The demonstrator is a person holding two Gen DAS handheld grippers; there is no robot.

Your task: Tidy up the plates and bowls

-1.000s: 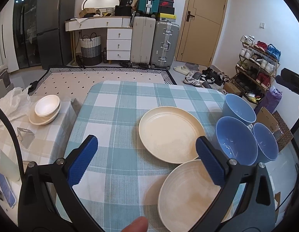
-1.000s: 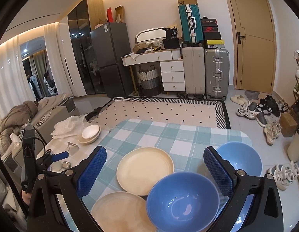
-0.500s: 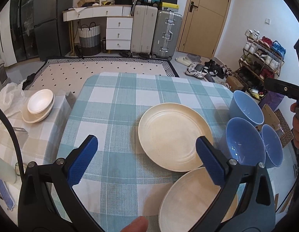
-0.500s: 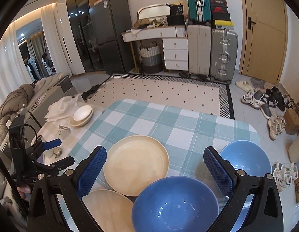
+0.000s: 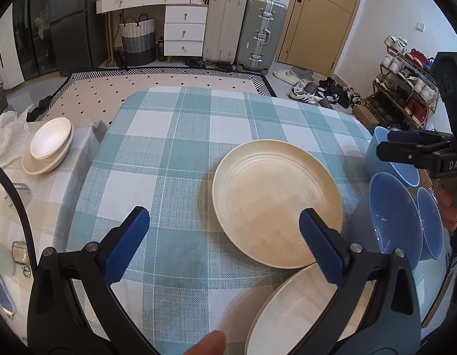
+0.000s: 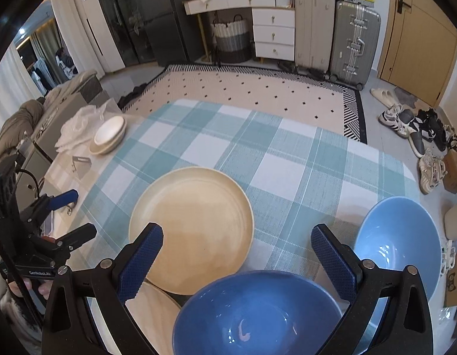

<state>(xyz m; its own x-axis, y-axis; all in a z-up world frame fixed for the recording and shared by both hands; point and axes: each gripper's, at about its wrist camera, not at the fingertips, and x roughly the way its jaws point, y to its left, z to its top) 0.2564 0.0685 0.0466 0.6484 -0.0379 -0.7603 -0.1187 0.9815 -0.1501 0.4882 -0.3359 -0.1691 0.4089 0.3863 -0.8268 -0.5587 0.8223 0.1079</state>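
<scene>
Both grippers hang wide open and empty over a checked table [image 5: 175, 153]: the left gripper [image 5: 222, 222] above two cream plates [image 5: 275, 201], the far one's rim overlapping the near plate [image 5: 290, 310], the right gripper [image 6: 237, 245] above the nearest of three blue bowls [image 6: 258, 310]. Lettering on the right tool reads "DAS", cut off. White bowls [image 5: 49, 145] sit stacked on a side table; suitcases [image 5: 259, 29] line the wall.
</scene>
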